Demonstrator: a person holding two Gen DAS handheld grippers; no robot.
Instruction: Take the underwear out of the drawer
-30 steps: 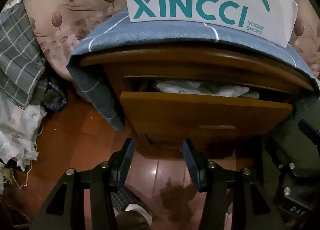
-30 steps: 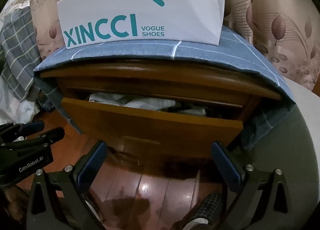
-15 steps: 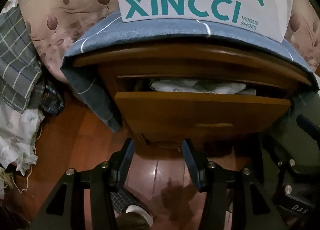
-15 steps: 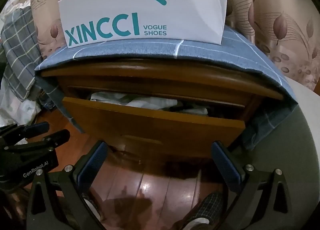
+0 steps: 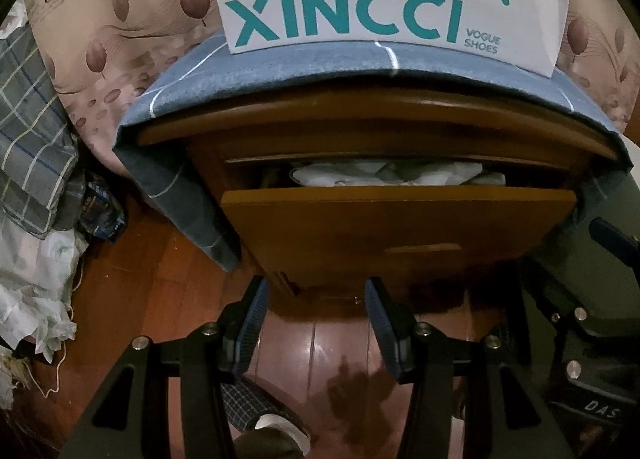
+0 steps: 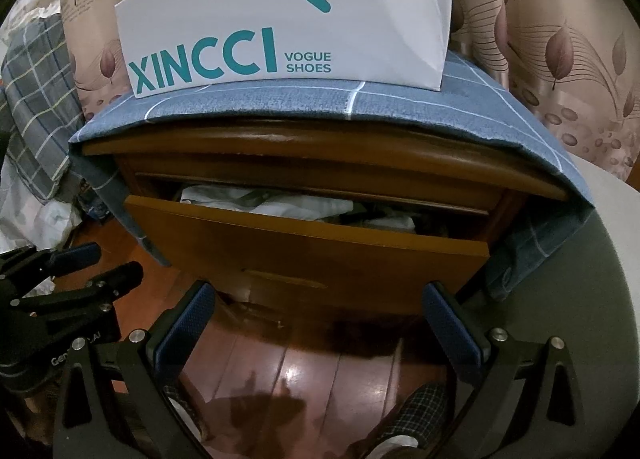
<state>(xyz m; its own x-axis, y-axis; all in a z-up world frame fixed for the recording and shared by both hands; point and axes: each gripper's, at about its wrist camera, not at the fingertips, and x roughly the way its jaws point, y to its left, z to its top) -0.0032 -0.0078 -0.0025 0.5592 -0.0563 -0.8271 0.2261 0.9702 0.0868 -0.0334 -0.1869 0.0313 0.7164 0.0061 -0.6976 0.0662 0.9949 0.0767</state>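
I had both tools hanging in front of the brown wooden bedside cabinet (image 6: pixel 320 147), aimed down over the glossy reddish wooden floor (image 5: pixel 320 359). The left tongs (image 5: pixel 316 323) stood partly spread with nothing between them; the right tongs (image 6: pixel 320 323) gaped wider, equally empty. Neither touched the furniture.

The wooden drawer (image 6: pixel 304 251) was pulled partway out, leaving only a narrow slot under the cabinet top. In that slot lay the crumpled white underwear (image 5: pixel 384 175), bunched toward the left side in the right-hand view, with darker cloth beside it that I could not identify.

My judgement was that the gap looked tight for a clean reach, so the sensible way was to draw the drawer further out first, then bring one tool in from above, tips pointing into the white heap, and close on a raised fold rather than a flat patch. I would have lifted slowly, watching that no neighbouring garment trailed along.

Counting: one cabinet, one drawer visibly open, one white cardboard shoe box with teal lettering (image 6: pixel 280 19) on one blue checked cloth (image 6: pixel 360 111) draped over the top, two tools. How many garments made up the white heap I could not tell.
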